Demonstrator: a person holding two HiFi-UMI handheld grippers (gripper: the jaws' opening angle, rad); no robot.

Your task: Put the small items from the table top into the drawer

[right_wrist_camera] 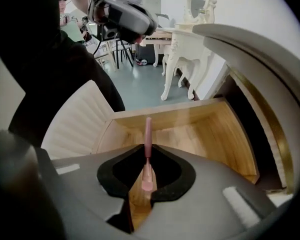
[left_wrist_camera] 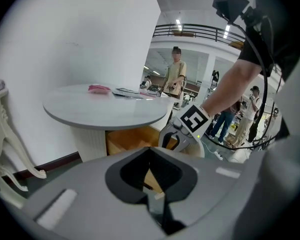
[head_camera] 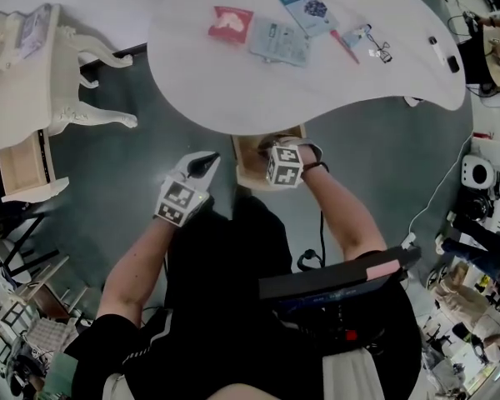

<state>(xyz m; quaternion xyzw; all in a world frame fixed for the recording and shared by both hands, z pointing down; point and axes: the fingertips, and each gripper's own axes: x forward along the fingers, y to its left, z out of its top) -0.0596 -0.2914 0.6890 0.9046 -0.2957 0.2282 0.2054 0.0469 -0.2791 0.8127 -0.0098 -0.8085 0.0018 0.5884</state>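
Above the open wooden drawer [right_wrist_camera: 205, 134], the right gripper [right_wrist_camera: 147, 186] pinches a slim pink stick [right_wrist_camera: 148, 131]; best released low inside. The left gripper [left_wrist_camera: 153, 193] is closed, empty.

On the grey-green floor [head_camera: 150, 173], an ornate white dressing table [head_camera: 33, 73] with curved legs; farther off, standing bystanders [left_wrist_camera: 176, 76] beneath a railed balcony [left_wrist_camera: 200, 31].

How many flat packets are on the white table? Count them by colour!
Red packet: 1
Pale blue packet: 1
Teal-and-white packet: 1
Total: 3
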